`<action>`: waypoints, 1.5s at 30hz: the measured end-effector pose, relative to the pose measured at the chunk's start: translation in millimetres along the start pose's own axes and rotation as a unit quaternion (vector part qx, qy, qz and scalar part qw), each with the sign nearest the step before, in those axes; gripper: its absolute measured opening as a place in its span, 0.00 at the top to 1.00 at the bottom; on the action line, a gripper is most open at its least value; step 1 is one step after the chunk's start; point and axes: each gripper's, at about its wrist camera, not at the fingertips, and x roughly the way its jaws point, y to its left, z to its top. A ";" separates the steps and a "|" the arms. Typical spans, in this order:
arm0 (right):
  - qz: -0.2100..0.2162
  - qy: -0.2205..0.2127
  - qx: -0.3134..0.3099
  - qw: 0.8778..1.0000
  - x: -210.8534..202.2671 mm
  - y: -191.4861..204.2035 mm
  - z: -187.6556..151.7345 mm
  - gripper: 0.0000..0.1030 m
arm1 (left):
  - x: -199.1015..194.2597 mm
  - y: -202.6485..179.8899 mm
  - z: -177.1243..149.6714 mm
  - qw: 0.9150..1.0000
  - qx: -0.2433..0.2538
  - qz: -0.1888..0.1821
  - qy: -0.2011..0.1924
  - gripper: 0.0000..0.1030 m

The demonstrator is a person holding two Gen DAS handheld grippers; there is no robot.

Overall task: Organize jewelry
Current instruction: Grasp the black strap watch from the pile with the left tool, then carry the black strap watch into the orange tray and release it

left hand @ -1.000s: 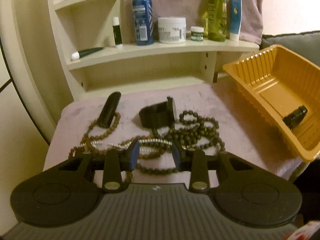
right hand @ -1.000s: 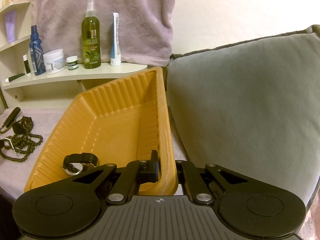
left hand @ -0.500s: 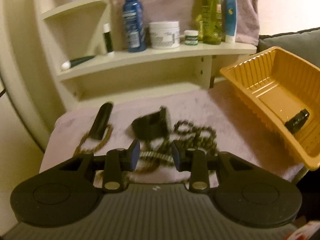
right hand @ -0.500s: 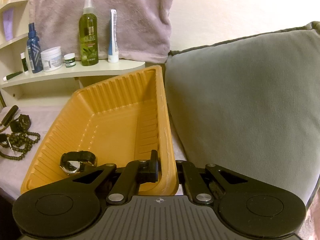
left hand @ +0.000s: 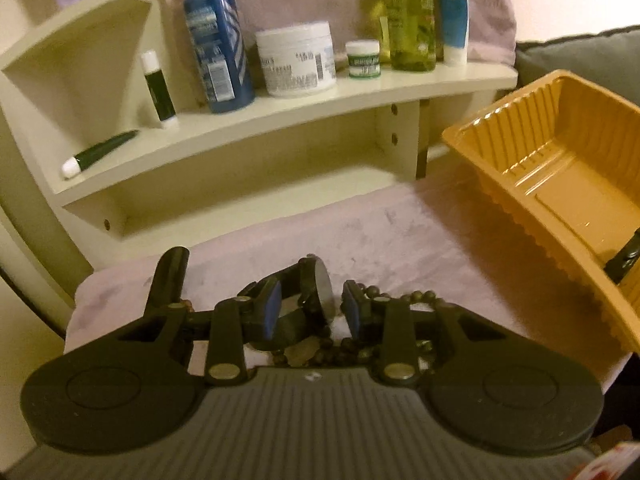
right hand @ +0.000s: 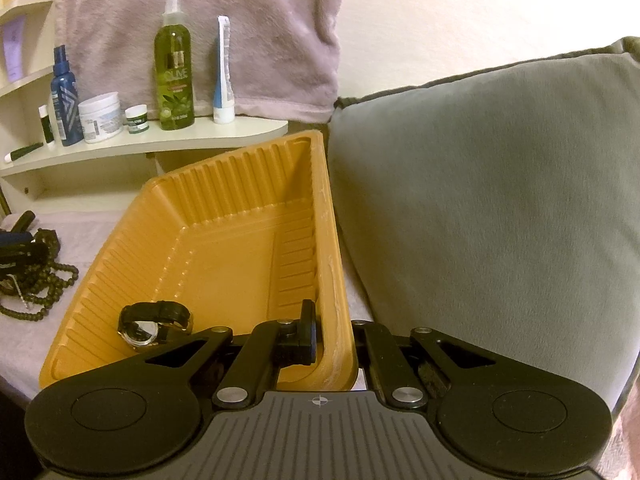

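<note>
A black watch point(left hand: 316, 300) stands on its strap on the pink cloth point(left hand: 400, 240), among dark bead necklaces point(left hand: 404, 300). My left gripper point(left hand: 310, 312) straddles this watch and its jaws are closing. The right pad point(left hand: 350, 312) still shows a small gap to the watch face. An orange ribbed tray point(right hand: 224, 264) sits tilted at the right, with another black watch point(right hand: 154, 322) inside; it also shows in the left wrist view point(left hand: 624, 260). My right gripper point(right hand: 334, 340) is shut on the tray's near right wall, one finger inside and one outside.
A black tube point(left hand: 168, 276) lies left of the watch. A cream shelf point(left hand: 280, 120) behind holds bottles and jars. A grey cushion point(right hand: 480, 208) presses against the tray's right side. More beads point(right hand: 48, 280) lie left of the tray.
My left gripper has moved forward over the beads until the black watch stands between its fingers, and its jaws have narrowed slightly. The right gripper and the tray have stayed put.
</note>
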 end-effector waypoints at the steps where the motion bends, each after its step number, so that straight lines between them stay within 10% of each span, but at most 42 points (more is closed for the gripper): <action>1: 0.000 0.001 0.001 1.000 0.1 -0.3 -0.4 0.95 | 2.8 1.1 0.2 1.000 0.001 -0.001 0.004 0.78; 18: 0.001 0.000 0.003 1.000 0.9 -1.5 0.7 0.95 | -32.3 11.3 18.9 0.997 -0.052 -0.039 -0.030 0.91; 32: 0.005 -0.006 0.003 1.000 -4.9 -0.9 -0.4 0.95 | -62.0 -76.5 45.6 0.981 -0.049 -0.177 -0.062 0.91; 45: 0.010 -0.003 0.006 1.000 -4.2 -1.2 -2.4 0.96 | -37.3 -126.1 43.2 0.975 -0.017 -0.217 -0.039 0.92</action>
